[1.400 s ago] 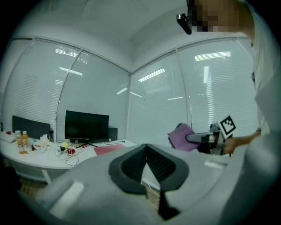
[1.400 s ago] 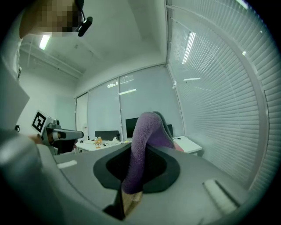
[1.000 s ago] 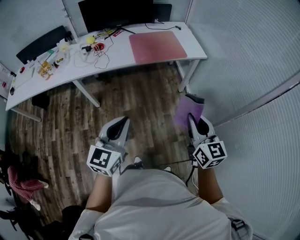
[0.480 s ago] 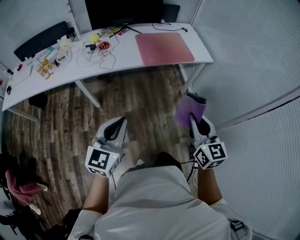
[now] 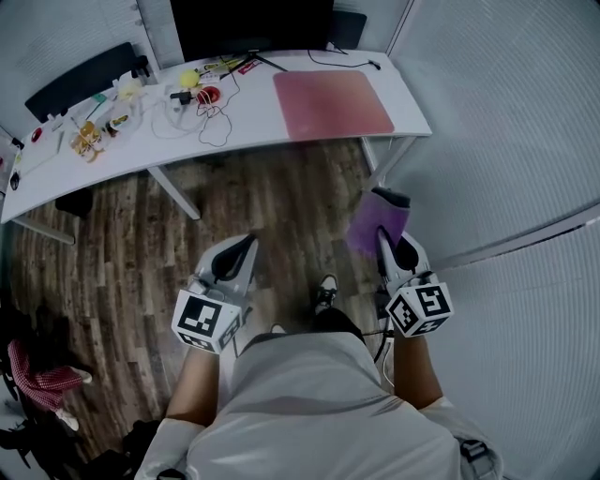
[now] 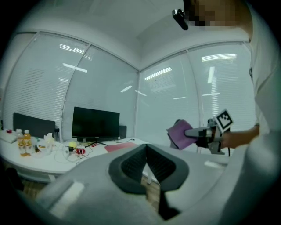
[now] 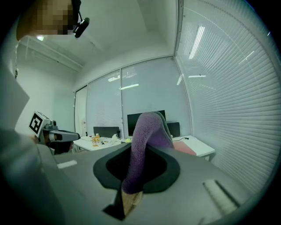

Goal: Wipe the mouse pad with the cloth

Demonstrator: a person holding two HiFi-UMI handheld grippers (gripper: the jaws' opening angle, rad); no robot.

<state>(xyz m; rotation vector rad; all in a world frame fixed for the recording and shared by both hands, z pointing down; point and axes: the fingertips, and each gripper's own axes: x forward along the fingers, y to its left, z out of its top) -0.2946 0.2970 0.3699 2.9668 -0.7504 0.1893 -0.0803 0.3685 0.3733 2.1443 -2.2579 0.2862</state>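
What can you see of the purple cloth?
The cloth is purple, soft and nubbly-looking, with a darker grey patch at its top edge. It is folded over and pinched between the jaws of the right gripper, standing up past them. It hangs in the air over the wood floor, short of the white desk and its pink mouse pad; only the gripper touches it.

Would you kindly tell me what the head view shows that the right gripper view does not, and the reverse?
Only the head view: a shoe and the marker cube on the right claw. Only the right gripper view: that claw's jaws shut on the cloth, and the ceiling. Both: the cloth, mouse pad, monitor and left claw.
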